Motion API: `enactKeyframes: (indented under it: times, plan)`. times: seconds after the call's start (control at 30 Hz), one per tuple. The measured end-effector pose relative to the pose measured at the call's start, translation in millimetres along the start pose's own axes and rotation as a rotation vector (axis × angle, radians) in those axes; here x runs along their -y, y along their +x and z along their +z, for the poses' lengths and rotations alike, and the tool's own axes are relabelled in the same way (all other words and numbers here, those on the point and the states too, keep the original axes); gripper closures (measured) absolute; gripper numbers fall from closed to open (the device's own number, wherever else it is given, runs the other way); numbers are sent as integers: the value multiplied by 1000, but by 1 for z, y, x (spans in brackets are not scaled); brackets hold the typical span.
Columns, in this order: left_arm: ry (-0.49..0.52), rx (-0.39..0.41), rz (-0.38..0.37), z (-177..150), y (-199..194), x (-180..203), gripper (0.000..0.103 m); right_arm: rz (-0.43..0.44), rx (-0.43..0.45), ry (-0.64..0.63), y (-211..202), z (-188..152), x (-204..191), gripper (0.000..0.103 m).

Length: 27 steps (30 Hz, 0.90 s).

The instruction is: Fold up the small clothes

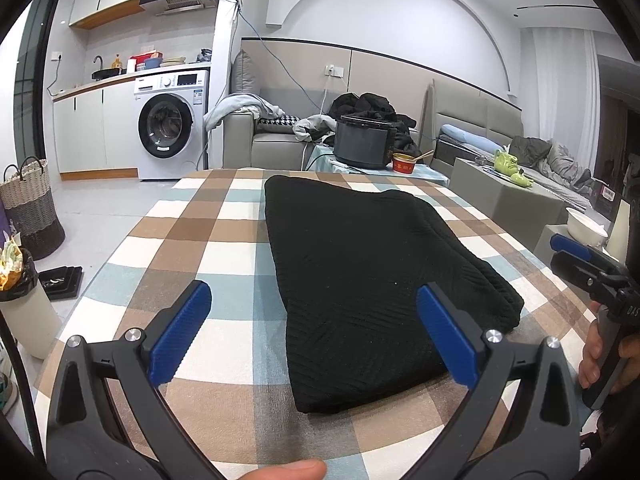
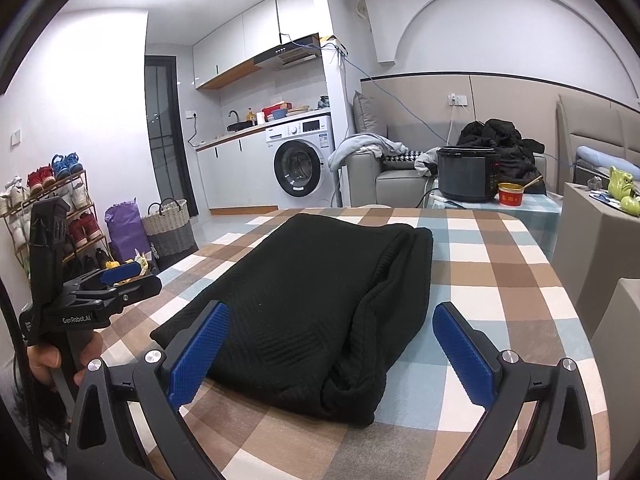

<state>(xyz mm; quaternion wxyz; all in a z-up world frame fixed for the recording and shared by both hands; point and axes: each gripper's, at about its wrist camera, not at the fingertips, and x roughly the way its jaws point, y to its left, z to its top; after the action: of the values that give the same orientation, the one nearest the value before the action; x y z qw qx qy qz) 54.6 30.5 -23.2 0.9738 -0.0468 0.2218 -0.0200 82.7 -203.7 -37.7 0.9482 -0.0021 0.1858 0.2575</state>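
Note:
A black knit garment (image 1: pixel 360 272) lies folded into a long rectangle on the checked tablecloth (image 1: pixel 208 240). It also shows in the right wrist view (image 2: pixel 312 300), with a thick rolled fold along its right side. My left gripper (image 1: pixel 314 332) is open and empty, hovering over the garment's near left corner. My right gripper (image 2: pixel 332 354) is open and empty, over the garment's near end. The right gripper also shows at the right edge of the left wrist view (image 1: pixel 576 256), and the left gripper at the left of the right wrist view (image 2: pixel 120 276).
Behind the table a black cooker (image 1: pixel 362 142) and a red bowl (image 1: pixel 404 163) stand on a side table. A sofa with piled clothes (image 1: pixel 280 120), a washing machine (image 1: pixel 172 124), a woven basket (image 1: pixel 30 208) and a shoe rack (image 2: pixel 52 208) surround the table.

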Motion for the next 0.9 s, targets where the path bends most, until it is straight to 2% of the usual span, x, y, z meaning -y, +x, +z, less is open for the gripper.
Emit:
enactKeyframes:
  times: [0.9]
  plan:
    - [0,0,0,-1,0,0,1,2,-7,15,0,0,3,0]
